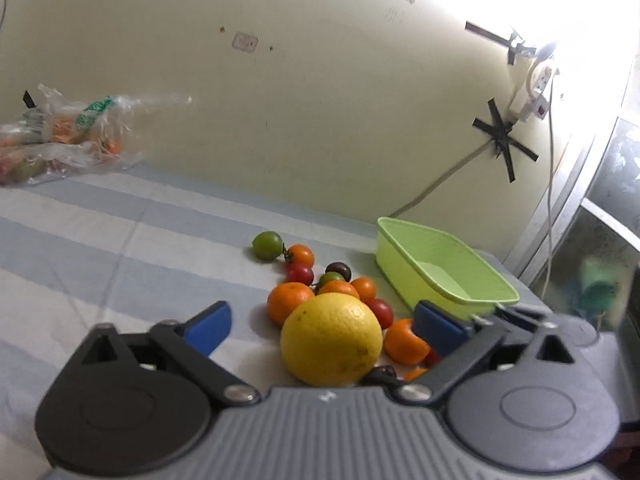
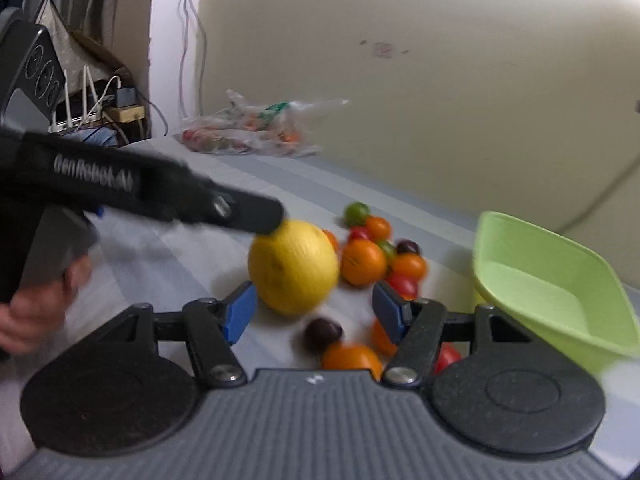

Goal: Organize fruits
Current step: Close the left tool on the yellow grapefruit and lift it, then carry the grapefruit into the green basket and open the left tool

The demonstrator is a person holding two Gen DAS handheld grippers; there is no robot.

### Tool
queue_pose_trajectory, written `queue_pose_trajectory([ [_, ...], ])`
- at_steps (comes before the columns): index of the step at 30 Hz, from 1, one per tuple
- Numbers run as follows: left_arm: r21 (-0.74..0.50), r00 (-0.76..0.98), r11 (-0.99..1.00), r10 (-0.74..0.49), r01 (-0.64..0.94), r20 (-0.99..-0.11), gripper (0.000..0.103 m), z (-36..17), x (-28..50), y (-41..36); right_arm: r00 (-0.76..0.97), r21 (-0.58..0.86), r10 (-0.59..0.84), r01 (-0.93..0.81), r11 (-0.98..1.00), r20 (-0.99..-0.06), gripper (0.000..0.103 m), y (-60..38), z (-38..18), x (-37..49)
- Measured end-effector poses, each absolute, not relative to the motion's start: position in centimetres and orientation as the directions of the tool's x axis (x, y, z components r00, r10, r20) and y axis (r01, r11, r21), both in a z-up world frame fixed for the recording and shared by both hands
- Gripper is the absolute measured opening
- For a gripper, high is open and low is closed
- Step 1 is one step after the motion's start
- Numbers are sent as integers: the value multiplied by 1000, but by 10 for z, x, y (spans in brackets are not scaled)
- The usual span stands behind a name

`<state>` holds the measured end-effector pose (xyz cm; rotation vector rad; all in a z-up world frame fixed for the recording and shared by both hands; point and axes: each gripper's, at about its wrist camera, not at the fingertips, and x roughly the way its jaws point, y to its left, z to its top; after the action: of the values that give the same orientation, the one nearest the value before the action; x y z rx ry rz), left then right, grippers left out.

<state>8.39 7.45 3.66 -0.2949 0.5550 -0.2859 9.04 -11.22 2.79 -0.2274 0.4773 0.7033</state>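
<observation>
L claw (image 1: 324,326): jaws spread wide, nothing clamped. Big yellow citrus (image 1: 331,339) sits between its blue pads, closer to the R pad; gap on both sides, no contact visible from its own cam. In the R wrist view the L claw's black finger (image 2: 256,214) comes in from upper left w/ its tip on or just over the top of the yellow citrus; can't tell which, frame is blurred.

R claw (image 2: 316,312): also wide open, holding nothing. Yellow citrus is just ahead of its L pad. A dark plum (image 2: 323,333) lies between the pads, an orange tomato (image 2: 352,358) close in below it.

Beyond both claws: pile of small fruit, incl. a mandarin (image 1: 290,302), red cherry tomatoes, and a green tomato (image 1: 267,245) at the far end. To the R of the pile, a lime-green tub (image 1: 444,266), apart from the fruit.

All on a blue/white striped cloth (image 1: 120,240). Far L by the wall: clear plastic bag (image 1: 60,136) w/ more produce.
</observation>
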Motion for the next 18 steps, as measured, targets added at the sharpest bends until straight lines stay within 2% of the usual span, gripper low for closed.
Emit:
queue_pose_trajectory([
  [1,-353,797,916,-353,190,-490,83,35,89,72,648,-42,571,-678,733,-504,67,-106,28,97],
  [3,-384,753,902,-388,195,-531,63,26,98,70,613,-28,576,-697,717,-540,66,-97,24,107],
  [5,-394,752,901,-387,184,-533,62,22,95,70,570,20,597,-713,701,-565,58,-93,21,115],
  [7,-407,756,897,-386,173,-528,62,31,87,68,569,36,604,-711,702,-558,58,-95,24,111],
  [11,-382,786,886,-426,262,-448,62,62,94,42,652,-32,606,-693,720,-456,57,-123,47,91],
  [15,-327,776,874,-474,359,-415,65,73,137,-16,760,-91,522,-595,799,-386,58,-162,66,104],
  [18,-355,731,852,-516,385,-447,66,64,179,-58,805,-77,431,-501,862,-408,58,-197,65,129],
])
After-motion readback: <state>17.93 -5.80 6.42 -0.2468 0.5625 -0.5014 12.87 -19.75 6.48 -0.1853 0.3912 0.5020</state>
